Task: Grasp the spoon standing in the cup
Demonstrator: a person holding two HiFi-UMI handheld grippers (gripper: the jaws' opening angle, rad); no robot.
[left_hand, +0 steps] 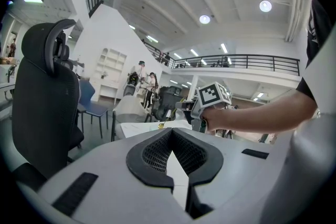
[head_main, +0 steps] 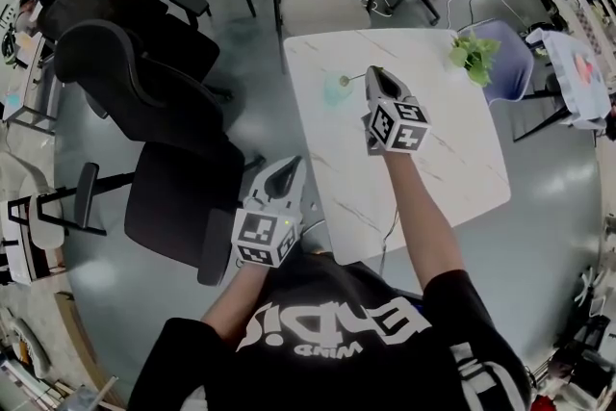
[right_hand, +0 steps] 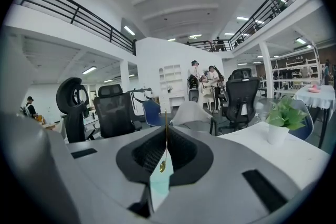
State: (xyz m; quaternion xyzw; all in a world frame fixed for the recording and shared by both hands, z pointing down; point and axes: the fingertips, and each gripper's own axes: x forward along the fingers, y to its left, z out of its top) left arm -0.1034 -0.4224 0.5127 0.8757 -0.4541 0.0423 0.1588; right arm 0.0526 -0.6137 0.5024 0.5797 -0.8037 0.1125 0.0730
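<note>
- Right gripper view: right gripper [right_hand: 167, 129] clenched on thin gold spoon [right_hand: 165, 140], handle upright btwn jaw tips.
- Teal cup [head_main: 335, 91] on table [head_main: 452, 149], just ahead of those tips.
- Left gripper [left_hand: 171, 134] clenched, empty.

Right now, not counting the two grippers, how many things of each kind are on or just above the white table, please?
cup: 1
spoon: 1
potted plant: 1
Total: 3
</note>
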